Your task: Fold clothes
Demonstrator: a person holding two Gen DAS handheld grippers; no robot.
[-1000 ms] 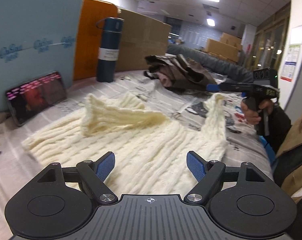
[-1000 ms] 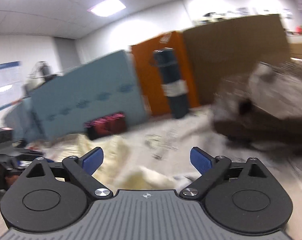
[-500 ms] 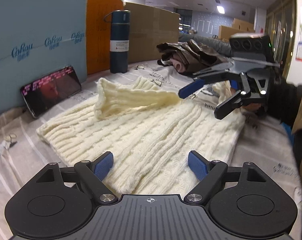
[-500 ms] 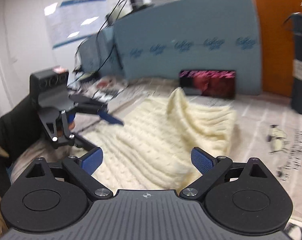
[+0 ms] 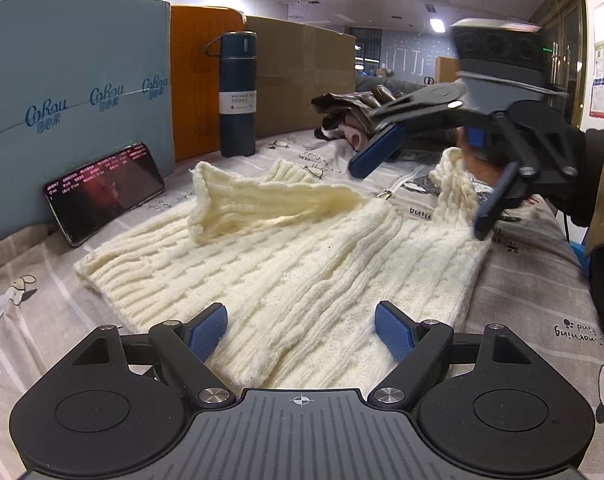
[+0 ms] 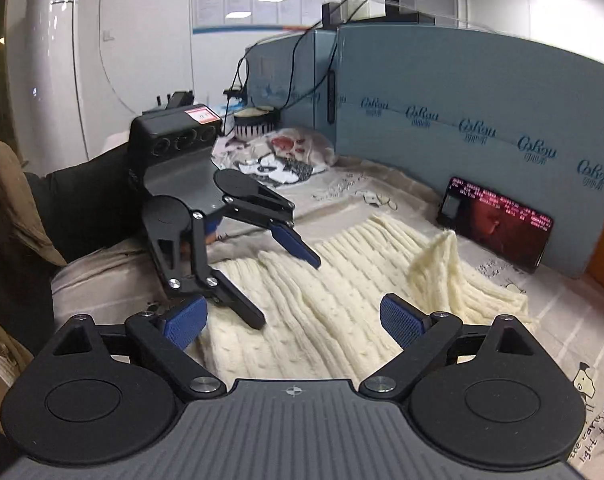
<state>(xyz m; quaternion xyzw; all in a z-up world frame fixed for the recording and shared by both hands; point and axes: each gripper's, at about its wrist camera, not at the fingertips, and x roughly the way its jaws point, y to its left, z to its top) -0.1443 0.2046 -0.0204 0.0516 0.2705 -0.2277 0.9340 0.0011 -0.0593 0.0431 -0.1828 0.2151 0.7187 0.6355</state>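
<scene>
A cream cable-knit sweater (image 5: 302, 272) lies spread on the cloth-covered table, one sleeve (image 5: 261, 204) folded across its body. It also shows in the right wrist view (image 6: 342, 304). My left gripper (image 5: 302, 332) is open and empty, low over the sweater's near hem. My right gripper (image 5: 430, 184) is open and empty, hovering above the sweater's right edge near the raised right sleeve (image 5: 450, 184). In the right wrist view my right gripper (image 6: 291, 322) is open over the sweater, and the left gripper (image 6: 285, 288) is open just above the knit.
A phone (image 5: 105, 192) with a lit screen leans on a blue board (image 5: 73, 92). A dark flask (image 5: 237, 92) stands by orange and cardboard panels. Brown clothes (image 5: 354, 116) are piled at the back. A printed garment (image 6: 289, 156) lies at the table's far end.
The right gripper has let go of the right sleeve, swung round toward the left gripper and come over the sweater. The left gripper has lowered toward the near hem.
</scene>
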